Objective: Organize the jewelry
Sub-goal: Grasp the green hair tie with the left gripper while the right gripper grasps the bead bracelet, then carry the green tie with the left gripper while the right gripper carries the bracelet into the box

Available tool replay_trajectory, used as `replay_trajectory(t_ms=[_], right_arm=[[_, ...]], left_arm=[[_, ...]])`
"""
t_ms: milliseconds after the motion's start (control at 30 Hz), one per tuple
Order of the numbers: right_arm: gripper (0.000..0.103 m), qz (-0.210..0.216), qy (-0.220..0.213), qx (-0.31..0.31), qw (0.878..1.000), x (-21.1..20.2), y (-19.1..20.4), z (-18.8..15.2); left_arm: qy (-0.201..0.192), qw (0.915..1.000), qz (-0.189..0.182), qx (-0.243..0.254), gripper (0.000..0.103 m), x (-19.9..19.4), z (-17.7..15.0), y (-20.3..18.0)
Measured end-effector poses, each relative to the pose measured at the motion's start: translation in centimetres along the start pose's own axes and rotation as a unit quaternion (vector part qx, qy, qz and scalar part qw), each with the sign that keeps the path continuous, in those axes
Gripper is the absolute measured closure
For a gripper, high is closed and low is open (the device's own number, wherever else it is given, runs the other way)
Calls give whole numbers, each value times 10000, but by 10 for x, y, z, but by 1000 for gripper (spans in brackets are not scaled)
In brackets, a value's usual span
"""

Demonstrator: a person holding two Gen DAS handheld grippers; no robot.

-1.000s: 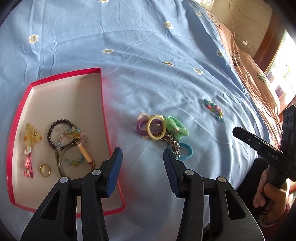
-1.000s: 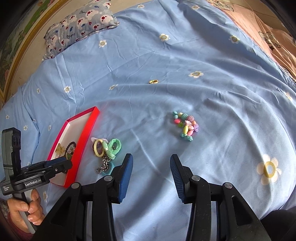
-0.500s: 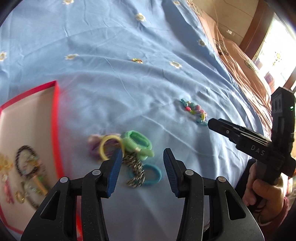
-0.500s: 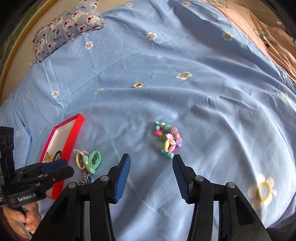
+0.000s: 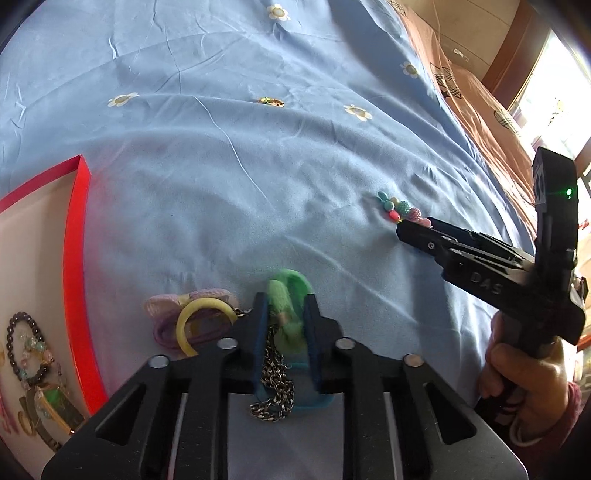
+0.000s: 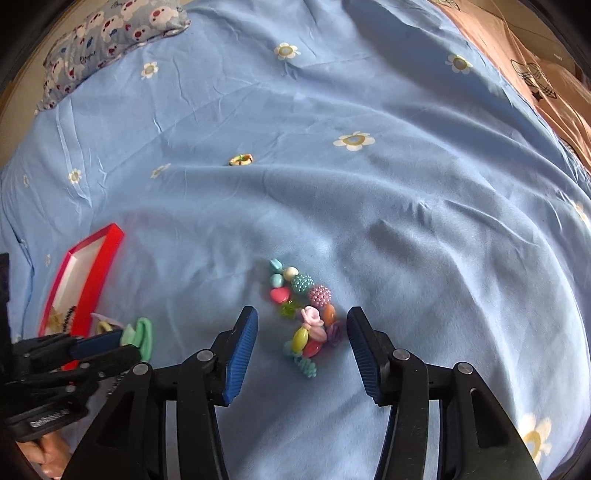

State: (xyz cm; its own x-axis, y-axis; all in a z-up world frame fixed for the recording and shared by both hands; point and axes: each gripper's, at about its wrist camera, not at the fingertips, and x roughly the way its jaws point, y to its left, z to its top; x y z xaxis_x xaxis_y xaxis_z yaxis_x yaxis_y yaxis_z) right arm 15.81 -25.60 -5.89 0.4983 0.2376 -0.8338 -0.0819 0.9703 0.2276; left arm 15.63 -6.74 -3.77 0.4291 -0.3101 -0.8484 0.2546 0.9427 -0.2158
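Note:
My left gripper [image 5: 286, 314] is shut on a green hair tie [image 5: 288, 299], with a metal chain [image 5: 273, 391] and a blue band [image 5: 314, 404] under it. A yellow ring [image 5: 201, 325] and purple ties [image 5: 173, 328] lie just left. My right gripper [image 6: 301, 336] is open, its fingers on either side of a colourful bead bracelet [image 6: 306, 314] on the blue sheet. The bracelet also shows in the left wrist view [image 5: 400, 210]. The red-rimmed tray [image 5: 75, 258] at left holds several pieces of jewelry.
A small gold ring [image 6: 240, 160] lies farther up the blue flowered sheet [image 6: 369, 184]. A patterned pillow [image 6: 110, 33] is at the far left corner. An orange-brown blanket [image 5: 472, 103] runs along the right side of the bed.
My left gripper moved right from beside the tray and closed on the green hair tie. My right gripper moved forward until its open fingers came around the bead bracelet.

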Motion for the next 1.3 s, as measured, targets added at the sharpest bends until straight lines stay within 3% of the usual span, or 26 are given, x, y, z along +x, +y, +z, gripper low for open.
replay_trajectory(t_ms=[33, 100, 400, 767, 1300], right_arm=[[71, -103, -36, -72, 9999, 0, 2, -1], [87, -105, -21, -67, 9999, 0, 1, -1], [87, 347, -228, 50, 9991, -22, 6, 0], [87, 869, -539, -115, 9947, -62, 44, 4], [87, 1522, -349, -580, 9860, -74, 116, -17]], left_arm=[[-12, 10000, -33, -33, 89, -1, 0, 2], [-35, 9999, -84, -71, 93, -3, 0, 3], [-307, 9993, -225, -54, 94, -29, -5, 1], [-698, 9969, -215, -284, 94, -81, -25, 22], [-1061, 9897, 86, -955, 94, -131, -70, 78]])
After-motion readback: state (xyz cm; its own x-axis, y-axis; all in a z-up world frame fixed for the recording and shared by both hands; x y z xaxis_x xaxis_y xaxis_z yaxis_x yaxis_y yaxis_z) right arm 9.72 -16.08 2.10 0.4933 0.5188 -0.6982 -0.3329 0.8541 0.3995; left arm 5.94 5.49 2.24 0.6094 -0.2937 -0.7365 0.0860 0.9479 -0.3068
